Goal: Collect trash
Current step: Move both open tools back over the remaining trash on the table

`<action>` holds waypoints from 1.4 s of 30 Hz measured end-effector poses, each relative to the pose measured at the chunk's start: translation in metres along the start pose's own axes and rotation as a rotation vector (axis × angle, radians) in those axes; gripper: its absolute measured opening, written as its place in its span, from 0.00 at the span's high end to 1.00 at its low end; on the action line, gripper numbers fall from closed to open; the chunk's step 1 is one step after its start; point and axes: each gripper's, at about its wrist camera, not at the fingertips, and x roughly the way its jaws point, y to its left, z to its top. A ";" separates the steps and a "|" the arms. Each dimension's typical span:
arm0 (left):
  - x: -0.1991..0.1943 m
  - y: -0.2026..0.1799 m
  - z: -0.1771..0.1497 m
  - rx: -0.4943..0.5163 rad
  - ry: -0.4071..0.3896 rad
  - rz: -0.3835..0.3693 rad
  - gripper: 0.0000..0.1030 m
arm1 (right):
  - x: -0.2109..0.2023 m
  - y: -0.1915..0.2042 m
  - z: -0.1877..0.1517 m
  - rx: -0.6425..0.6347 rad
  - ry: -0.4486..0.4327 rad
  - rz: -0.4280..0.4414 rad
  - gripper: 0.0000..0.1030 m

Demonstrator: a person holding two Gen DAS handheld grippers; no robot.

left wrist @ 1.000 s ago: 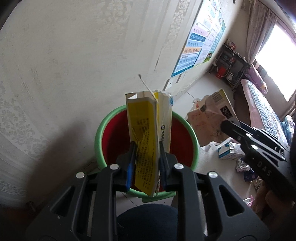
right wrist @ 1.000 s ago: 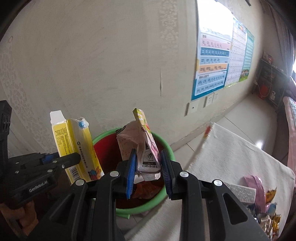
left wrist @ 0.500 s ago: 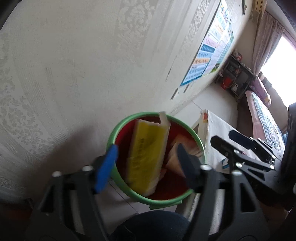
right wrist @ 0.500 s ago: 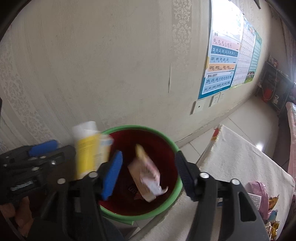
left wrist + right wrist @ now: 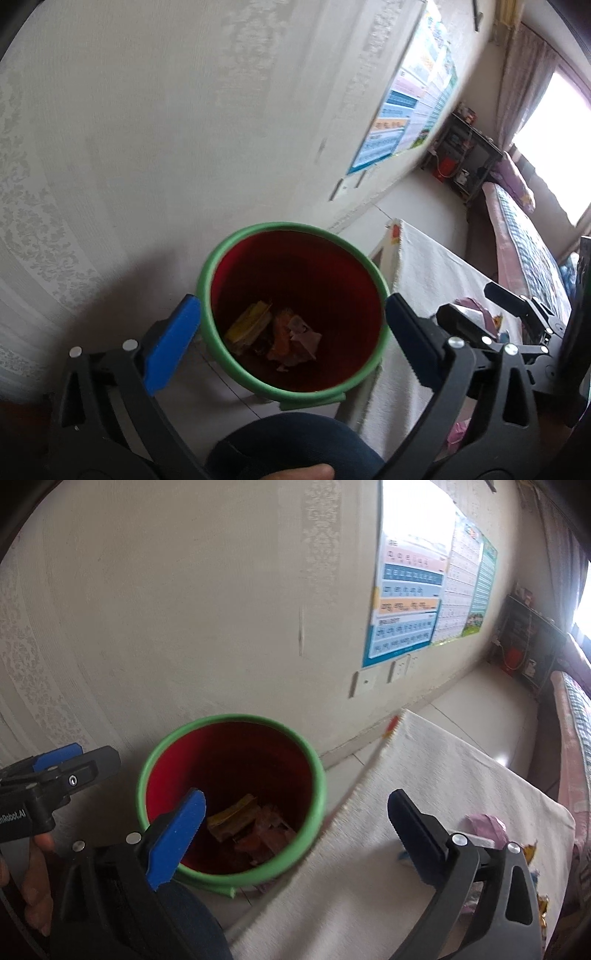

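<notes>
A red bin with a green rim (image 5: 291, 226) (image 5: 229, 718) stands on the floor against the wall. At its bottom lie a yellow carton (image 5: 247, 325) (image 5: 232, 814) and a crumpled pink wrapper (image 5: 301, 334) (image 5: 266, 834) among other scraps. My left gripper (image 5: 291, 306) hangs over the bin, jaws opening wide, nothing between them. My right gripper (image 5: 295, 797) is over the bin's right rim and the table edge, jaws also opening, holding nothing. Each gripper shows at the edge of the other's view.
A table under a white cloth (image 5: 443, 794) stands right of the bin, with a pink wrapper (image 5: 484, 821) and other trash on it. A poster (image 5: 410, 602) hangs on the wall. A knee in dark blue (image 5: 291, 443) is just below the bin.
Both grippers went from shut to wide open. The yellow carton left the left gripper and the pink wrapper left the right; both fell into the bin.
</notes>
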 end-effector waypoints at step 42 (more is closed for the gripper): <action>0.079 -0.248 -0.059 0.583 0.308 -0.268 0.05 | -0.107 -0.247 -0.194 0.297 0.207 -0.369 0.18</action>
